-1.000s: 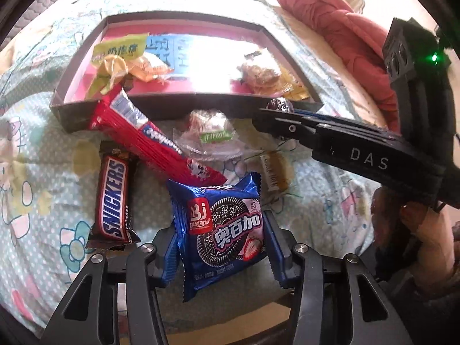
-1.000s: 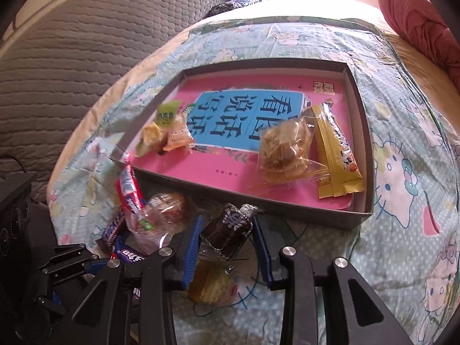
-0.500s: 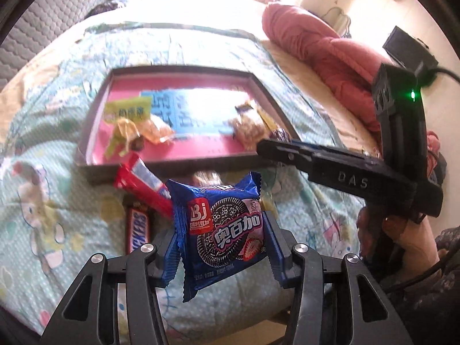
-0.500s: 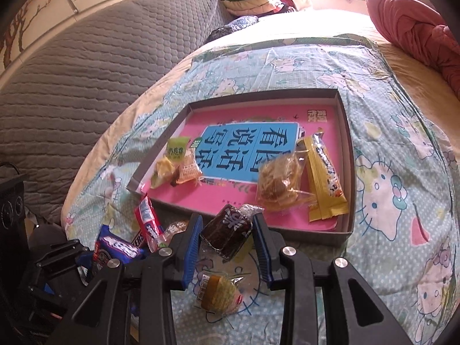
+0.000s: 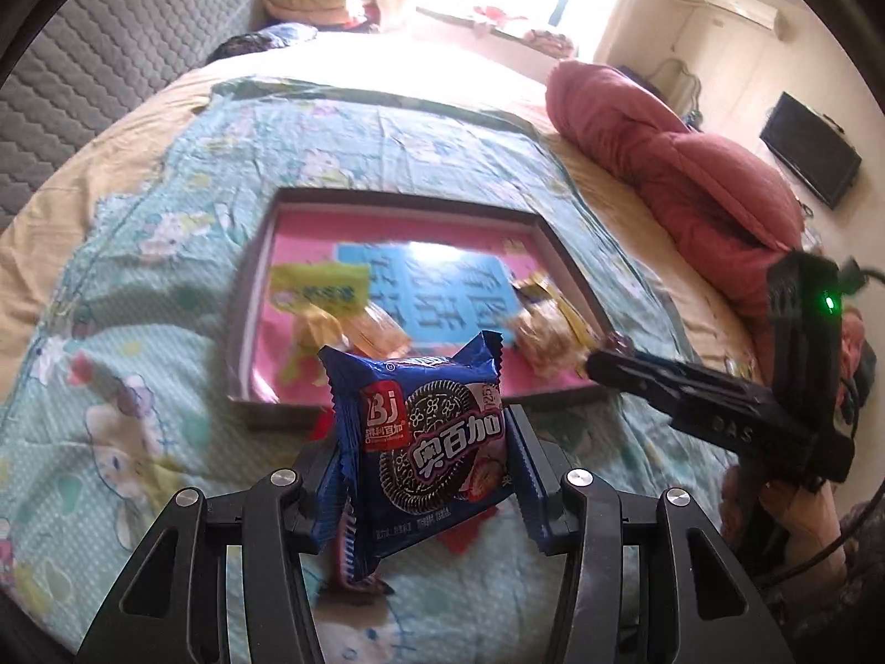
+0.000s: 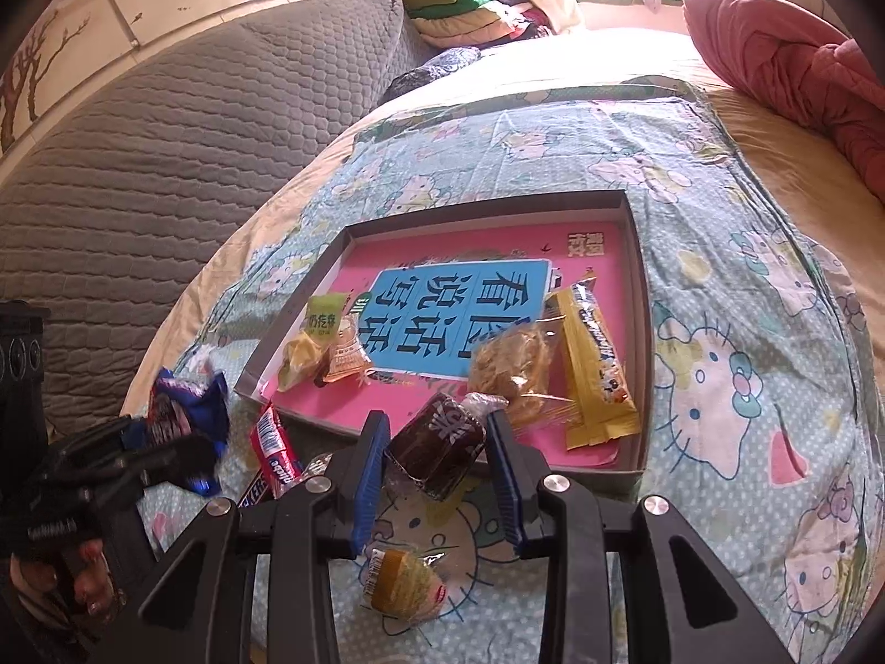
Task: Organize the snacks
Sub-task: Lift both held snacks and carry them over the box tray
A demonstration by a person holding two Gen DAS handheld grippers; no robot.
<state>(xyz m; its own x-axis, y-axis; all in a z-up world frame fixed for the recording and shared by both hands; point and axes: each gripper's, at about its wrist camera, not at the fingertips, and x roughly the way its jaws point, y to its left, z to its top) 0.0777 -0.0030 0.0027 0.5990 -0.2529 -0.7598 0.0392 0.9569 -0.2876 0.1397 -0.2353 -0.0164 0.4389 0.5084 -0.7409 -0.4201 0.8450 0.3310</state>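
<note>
Two snacks were held clear of the bed (image 6: 774, 288) at once, each raised above the bedspread, presumably so both could be carried over the near wall of the shallow box (image 6: 636, 254) and dropped inside. The left gripper (image 5: 423, 478) was clamped on a blue cookie pack (image 5: 426, 448), its fingers (image 5: 528, 476) pressed against the pack's sides so that it stood upright and faced the camera. The right gripper (image 6: 437, 476) was closed on a dark brown wrapped cake (image 6: 440, 442), which was held tilted between the blue pads, just short of the box's near wall. Both tools were pointed forward and slightly down towards the box, side by side, the right one reaching in from the side in the left view. Inside the box, a yellow bar (image 6: 594, 365), a clear-wrapped pastry (image 6: 511, 365) and a green-labelled packet (image 6: 326, 326) were already laid. Left on the bedspread were a red bar (image 6: 274, 445), a Snickers bar (image 6: 257, 492) and a small wrapped cake (image 6: 404, 586).
</note>
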